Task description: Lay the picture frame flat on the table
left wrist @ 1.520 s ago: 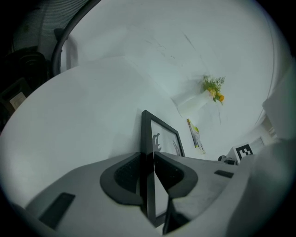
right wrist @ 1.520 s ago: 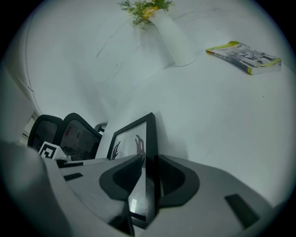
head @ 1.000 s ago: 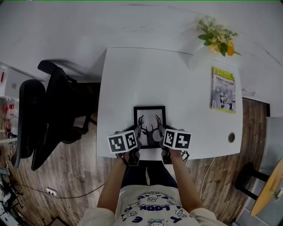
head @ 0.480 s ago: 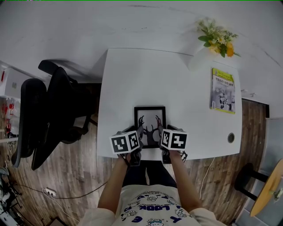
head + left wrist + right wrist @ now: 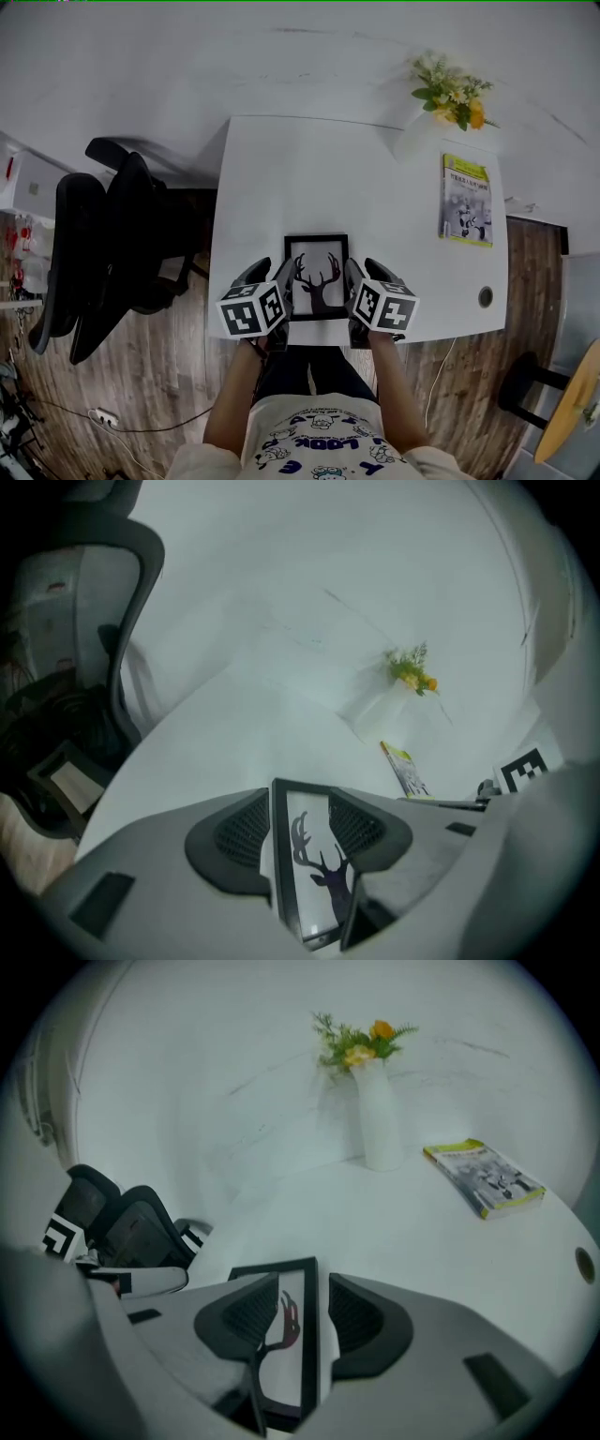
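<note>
The deer-print picture frame [image 5: 317, 277] lies flat near the front edge of the white table [image 5: 309, 178]. The left gripper [image 5: 279, 302] straddles its left border and the right gripper [image 5: 354, 298] its right, both sets of jaws opening wide with the pads off it. The step looks like the release: draw both grippers back level, so no jaw snags the border and drags the frame off.

There is one left hand-held gripper [image 5: 283, 292] and one right hand-held gripper [image 5: 352, 287]. The tabletop [image 5: 309, 178] carries one picture frame [image 5: 317, 278], one book [image 5: 466, 200] and one flower vase [image 5: 417, 133].
</note>
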Motion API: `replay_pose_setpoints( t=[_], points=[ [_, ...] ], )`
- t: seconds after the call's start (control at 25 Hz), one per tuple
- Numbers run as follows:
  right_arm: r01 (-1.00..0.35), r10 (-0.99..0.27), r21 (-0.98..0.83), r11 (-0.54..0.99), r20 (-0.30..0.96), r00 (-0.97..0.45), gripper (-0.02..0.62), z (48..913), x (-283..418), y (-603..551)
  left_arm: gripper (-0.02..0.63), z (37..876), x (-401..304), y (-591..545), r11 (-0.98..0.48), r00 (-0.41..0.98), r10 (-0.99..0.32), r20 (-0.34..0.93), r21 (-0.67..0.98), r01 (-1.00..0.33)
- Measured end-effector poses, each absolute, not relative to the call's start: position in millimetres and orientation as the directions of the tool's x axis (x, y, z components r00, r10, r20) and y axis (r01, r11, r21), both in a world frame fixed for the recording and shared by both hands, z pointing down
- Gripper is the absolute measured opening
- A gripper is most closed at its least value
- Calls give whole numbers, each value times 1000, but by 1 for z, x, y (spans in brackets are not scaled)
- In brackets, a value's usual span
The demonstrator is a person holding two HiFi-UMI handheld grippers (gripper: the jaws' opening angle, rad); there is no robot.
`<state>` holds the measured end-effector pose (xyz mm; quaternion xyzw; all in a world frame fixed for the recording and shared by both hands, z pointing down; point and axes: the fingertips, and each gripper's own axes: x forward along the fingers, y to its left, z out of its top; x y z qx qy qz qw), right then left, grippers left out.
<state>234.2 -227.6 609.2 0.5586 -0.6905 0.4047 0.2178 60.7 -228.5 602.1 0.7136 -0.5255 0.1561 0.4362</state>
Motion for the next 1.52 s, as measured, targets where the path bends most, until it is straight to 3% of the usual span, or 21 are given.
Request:
replay_pose_setpoints(
  t=[0.2,0.32,0.72,1.0,1.52],
  points=[
    [-952,-763,-271,140,584,-278,157,537,244,-250,166,538,41,-252,-145,306,-753,582,308,-940],
    [-950,-822,-253,181,492,-287,139,496,248,-258,99,499,36,-261,-177,279,-816,506,239,-955],
    [-964,-940,-157,213,235,-246,85,392,267,-257,56,386,37,-265,-220,253,-930,267,147,-964],
    [-975,-965,-84,206,150,-217,67,355,274,-250,38,345,37,-255,-205,219,-960,174,92,-974],
    [-975,-974,-72,212,65,-217,46,322,265,-247,35,323,33,-244,-174,180,-976,119,64,-983]
  ],
)
